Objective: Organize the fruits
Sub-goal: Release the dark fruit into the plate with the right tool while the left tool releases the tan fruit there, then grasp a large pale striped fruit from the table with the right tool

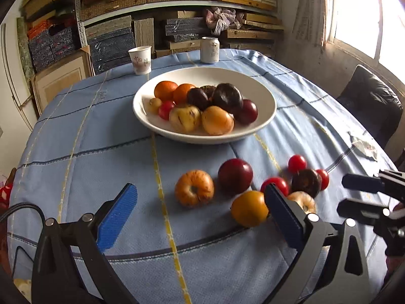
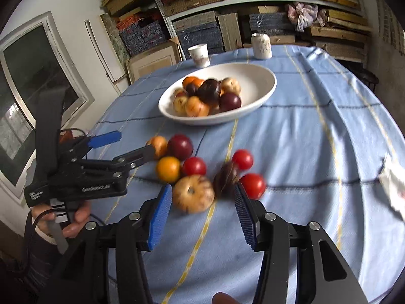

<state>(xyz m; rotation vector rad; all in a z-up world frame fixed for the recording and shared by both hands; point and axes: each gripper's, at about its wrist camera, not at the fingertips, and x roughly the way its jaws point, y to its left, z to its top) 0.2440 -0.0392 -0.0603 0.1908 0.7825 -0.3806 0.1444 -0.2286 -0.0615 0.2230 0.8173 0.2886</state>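
Both grippers were over the near edge of the counter [image 1: 101, 131], which was covered with a blue checked tablecloth [image 2: 316, 126]. The left gripper [image 1: 200, 200] had its fingers spread wide with nothing between them; its right blue pad [image 1: 281, 217] sat in front of a yellow-orange fruit [image 1: 249, 209] without visibly gripping it. The right gripper [image 2: 202, 202] was likewise open and empty, its fingers flanking a pale striped fruit [image 2: 193, 193] from just short of it; contact could not be determined. Loose fruit lay in a cluster on the cloth between the grippers and the bowl: a dimpled orange fruit [image 1: 194, 188], a dark red plum [image 1: 235, 175], three cherry tomatoes [image 1: 297, 163], and a dark brown fruit [image 1: 306, 182] lying against two of them. The white bowl [image 1: 263, 96] stood farther back near the counter's centre and held mandarins [image 1: 165, 90], dark purple fruits [image 1: 227, 97], another plum [image 1: 246, 111], a small tomato [image 1: 166, 109] and pale yellowish fruits [image 1: 184, 117]. A paper cup [image 1: 140, 59] and a white can [image 1: 209, 50] stood at the far edge, well apart from the bowl. A crumpled tissue [image 1: 364, 147] lay near the right edge.
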